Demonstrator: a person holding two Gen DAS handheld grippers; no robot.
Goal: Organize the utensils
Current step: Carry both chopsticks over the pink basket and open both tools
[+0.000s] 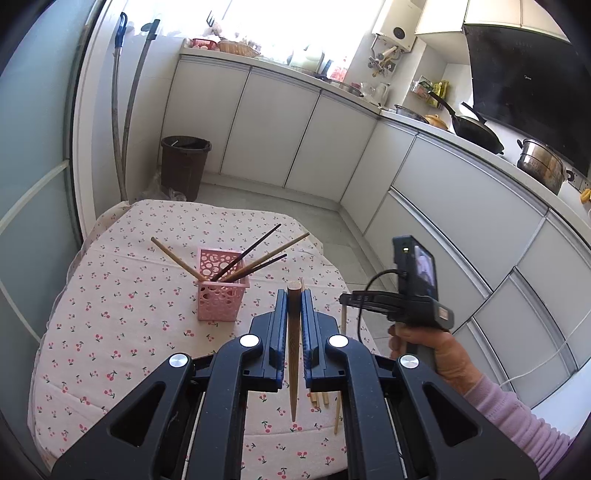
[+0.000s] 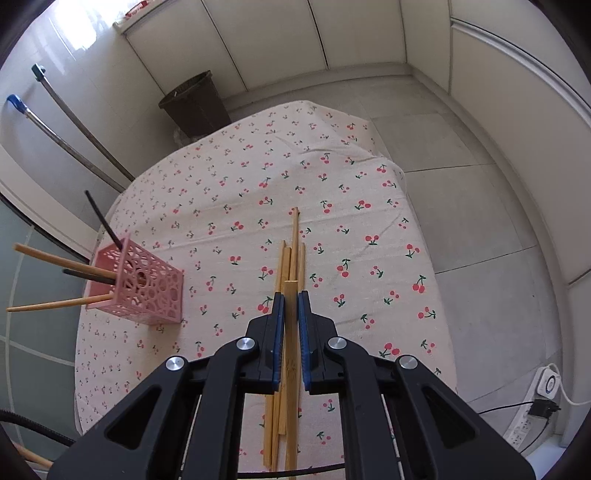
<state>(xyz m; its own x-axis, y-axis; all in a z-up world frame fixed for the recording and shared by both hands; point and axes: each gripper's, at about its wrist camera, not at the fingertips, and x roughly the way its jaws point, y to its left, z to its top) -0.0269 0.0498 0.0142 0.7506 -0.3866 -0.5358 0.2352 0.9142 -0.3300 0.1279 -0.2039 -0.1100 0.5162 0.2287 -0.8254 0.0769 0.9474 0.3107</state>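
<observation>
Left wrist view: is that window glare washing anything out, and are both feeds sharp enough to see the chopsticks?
Left wrist view: the window is blown out white, countertop items beneath hazy; the held chopstick is sharp. Right wrist view: even light, no glare, loose chopsticks crisp; fisheye bends the cabinets.

You are gripping matt wooden chopsticks (image 2: 290,332) between smooth blue pads (image 2: 303,332) on your matt black plastic gripper (image 2: 291,299), working above a cherry-printed cloth (image 2: 369,240) and a perforated pink plastic holder (image 2: 147,291); a shiny metal pot (image 1: 541,164) is gleaming behind.
</observation>
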